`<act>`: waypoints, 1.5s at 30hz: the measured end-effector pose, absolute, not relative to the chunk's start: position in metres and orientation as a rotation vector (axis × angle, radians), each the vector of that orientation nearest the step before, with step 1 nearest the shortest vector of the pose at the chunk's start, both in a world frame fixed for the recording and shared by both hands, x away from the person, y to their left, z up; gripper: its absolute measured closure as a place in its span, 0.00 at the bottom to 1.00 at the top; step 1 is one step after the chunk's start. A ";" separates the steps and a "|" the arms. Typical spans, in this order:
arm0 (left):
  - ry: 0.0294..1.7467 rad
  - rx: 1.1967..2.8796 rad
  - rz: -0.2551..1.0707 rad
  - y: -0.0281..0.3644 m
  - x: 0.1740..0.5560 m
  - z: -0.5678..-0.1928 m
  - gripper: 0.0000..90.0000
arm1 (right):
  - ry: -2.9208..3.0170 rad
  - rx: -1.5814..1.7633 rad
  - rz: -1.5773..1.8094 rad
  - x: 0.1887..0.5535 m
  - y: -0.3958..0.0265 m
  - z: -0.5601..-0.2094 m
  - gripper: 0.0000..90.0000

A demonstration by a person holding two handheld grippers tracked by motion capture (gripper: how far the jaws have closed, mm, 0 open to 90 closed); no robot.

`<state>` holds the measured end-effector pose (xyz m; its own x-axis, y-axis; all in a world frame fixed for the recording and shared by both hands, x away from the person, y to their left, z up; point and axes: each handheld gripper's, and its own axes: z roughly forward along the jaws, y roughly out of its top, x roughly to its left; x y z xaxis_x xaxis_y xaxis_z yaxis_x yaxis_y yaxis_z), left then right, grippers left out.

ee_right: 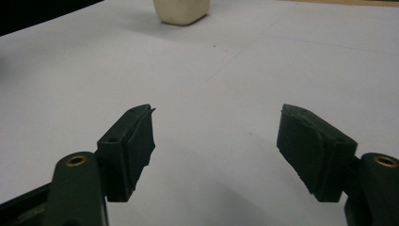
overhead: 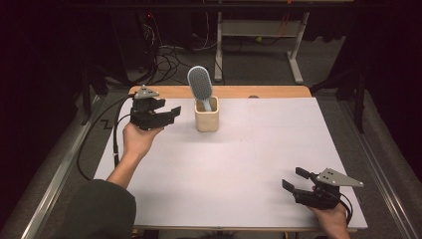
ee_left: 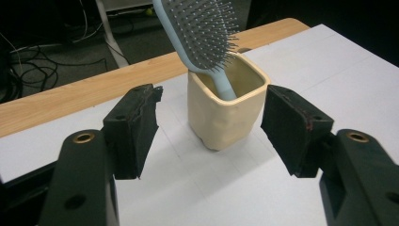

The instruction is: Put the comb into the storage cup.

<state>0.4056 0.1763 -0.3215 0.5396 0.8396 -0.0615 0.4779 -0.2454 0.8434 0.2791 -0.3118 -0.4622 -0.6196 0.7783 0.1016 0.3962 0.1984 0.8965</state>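
High view puts your left gripper (overhead: 171, 113) just beside the cup (overhead: 207, 115), jaws aimed sideways at it, so that's clearly the hand for this one. The cup sits near the far edge of the table (overhead: 239, 169), a bit left of centre, with the brush (overhead: 200, 84) standing in it handle down, head sticking up and leaning off to the left, toward your left hand. So the brush's long axis is near upright, tilted your way, and it lies dead ahead of the left jaws.

From the left gripper view the jaws are spread with nothing between them; the cup (ee_left: 228, 110) sits centred in the gap but farther out, not touched. The brush (ee_left: 202, 30) head rises above jaw height, so you'd probably need to lift a bit if it's the brush you're after. Hard to tell from here how deep the handle sits.

Your right gripper (overhead: 293, 180) is well apart, down at the near right corner, jaws spread, holding nothing.
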 end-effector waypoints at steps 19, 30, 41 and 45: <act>1.098 1.888 0.515 0.192 0.388 -0.329 0.40 | 2.099 1.101 1.395 0.278 -0.312 -0.462 0.31; 1.100 1.875 0.504 0.195 0.382 -0.334 0.40 | 2.100 1.101 1.396 0.278 -0.312 -0.462 0.31; 1.104 1.874 0.507 0.200 0.375 -0.338 0.41 | 2.102 1.103 1.395 0.278 -0.312 -0.462 0.31; 1.103 1.871 0.506 0.202 0.371 -0.339 0.41 | 2.105 1.100 1.392 0.278 -0.312 -0.462 0.31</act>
